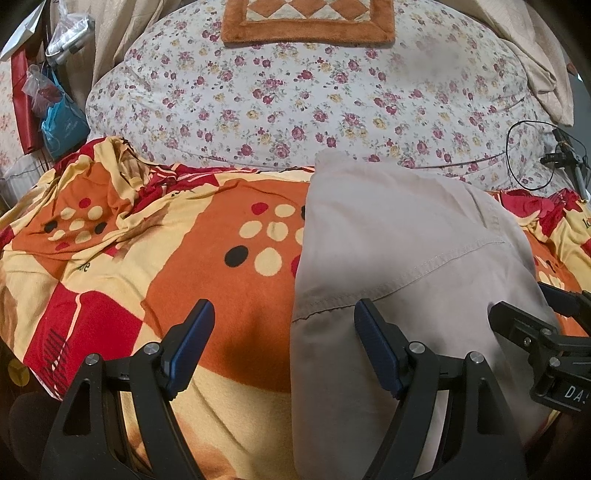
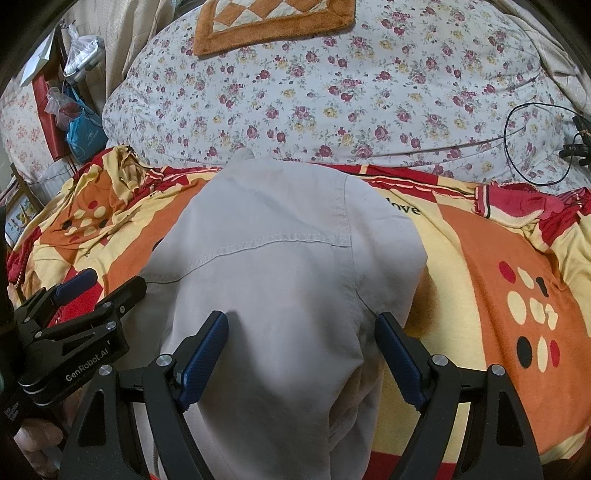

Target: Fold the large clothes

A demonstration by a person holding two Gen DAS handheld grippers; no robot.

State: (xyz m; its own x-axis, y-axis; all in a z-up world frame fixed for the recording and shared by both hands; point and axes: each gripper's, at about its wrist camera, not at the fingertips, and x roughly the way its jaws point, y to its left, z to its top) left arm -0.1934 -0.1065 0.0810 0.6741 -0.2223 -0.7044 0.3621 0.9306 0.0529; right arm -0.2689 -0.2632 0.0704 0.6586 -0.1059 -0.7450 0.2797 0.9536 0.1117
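A light grey-beige garment with stitched seams lies folded lengthwise on the bed, running away from me; it also fills the middle of the right wrist view. My left gripper is open and empty, straddling the garment's left edge, its right finger over the cloth. My right gripper is open and empty above the garment's near end, close to the right edge. The right gripper shows at the right edge of the left wrist view. The left gripper shows at the left of the right wrist view.
An orange, red and yellow patterned blanket covers the bed under the garment. Behind lies a floral quilt with an orange mat on it. A black cable and device lie at far right. Bags hang at far left.
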